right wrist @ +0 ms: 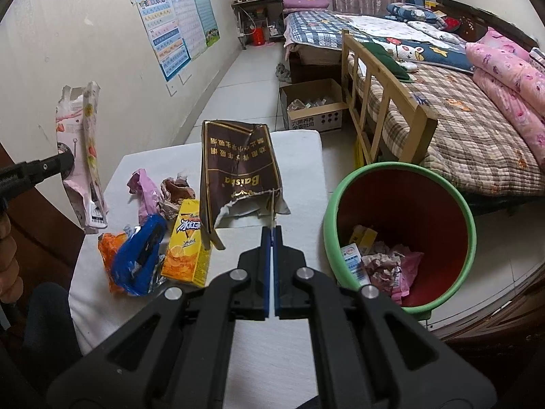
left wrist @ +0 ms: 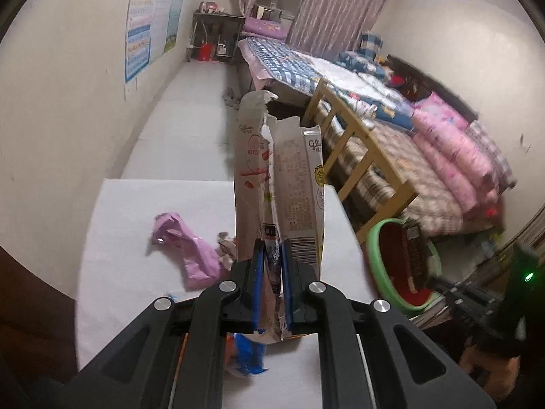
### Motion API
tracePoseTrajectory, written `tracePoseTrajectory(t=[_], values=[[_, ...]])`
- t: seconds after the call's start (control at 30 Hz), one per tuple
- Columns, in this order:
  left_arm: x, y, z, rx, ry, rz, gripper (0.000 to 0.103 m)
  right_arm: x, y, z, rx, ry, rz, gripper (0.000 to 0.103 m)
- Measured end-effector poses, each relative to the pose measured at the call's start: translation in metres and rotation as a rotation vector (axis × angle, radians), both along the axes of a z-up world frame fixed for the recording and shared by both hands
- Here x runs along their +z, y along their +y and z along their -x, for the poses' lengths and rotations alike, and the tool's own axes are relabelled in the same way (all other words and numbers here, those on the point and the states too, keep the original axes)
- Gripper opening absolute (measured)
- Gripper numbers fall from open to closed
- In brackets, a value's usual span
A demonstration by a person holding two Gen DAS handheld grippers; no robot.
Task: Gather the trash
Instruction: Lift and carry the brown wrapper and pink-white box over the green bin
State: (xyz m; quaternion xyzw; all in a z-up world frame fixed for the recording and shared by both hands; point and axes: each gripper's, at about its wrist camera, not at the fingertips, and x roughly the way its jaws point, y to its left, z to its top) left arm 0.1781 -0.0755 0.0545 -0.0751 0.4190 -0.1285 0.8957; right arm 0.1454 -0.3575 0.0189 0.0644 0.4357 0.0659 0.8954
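We hold a gripper in each hand over a small white table [right wrist: 299, 156]. Our left gripper [left wrist: 272, 255] is clamped on the bottom of a torn, flattened white carton [left wrist: 272, 170] with pink and red print, which stands upright above the tabletop, its ragged top open. Our right gripper [right wrist: 271, 238] has its blue pads pressed together on a thin edge of a crushed brown box [right wrist: 238, 173] with gold lettering; the box hangs tilted, its torn mouth facing us.

On the table below and to the left lie a yellow juice carton [right wrist: 187, 248], a blue wrapper [right wrist: 139, 259], an orange wrapper [right wrist: 109, 248], a pink wrapper [right wrist: 146, 191] and a crumpled brown one [right wrist: 175, 189], bunched near the left edge. The right half of the table is bare.

Just beside the table's right edge stands a red bin [right wrist: 405, 218] with a green rim, trash already at its bottom. Beyond it are a wooden bed rail [right wrist: 385, 102], an open cardboard box [right wrist: 313, 109] on the floor, and a clear aisle along the left wall.
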Motion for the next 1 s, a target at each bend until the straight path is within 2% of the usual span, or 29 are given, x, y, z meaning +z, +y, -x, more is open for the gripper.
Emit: tracePoseTrajectory(t=[0.07, 0.43, 1.0], values=[[-0.003, -0.002, 0.0, -0.013, 0.024, 0.022, 0.007, 0.0, -0.001, 0.0, -0.003, -0.003, -0.001, 0.002], [-0.014, -0.041, -0.006, -0.102, 0.073, 0.018, 0.007, -0.001, -0.026, 0.002, -0.045, -0.004, -0.006, 0.002], [-0.013, -0.186, -0.028, -0.327, 0.095, 0.014, 0.007, -0.001, -0.128, 0.012, -0.21, -0.004, -0.003, 0.002]])
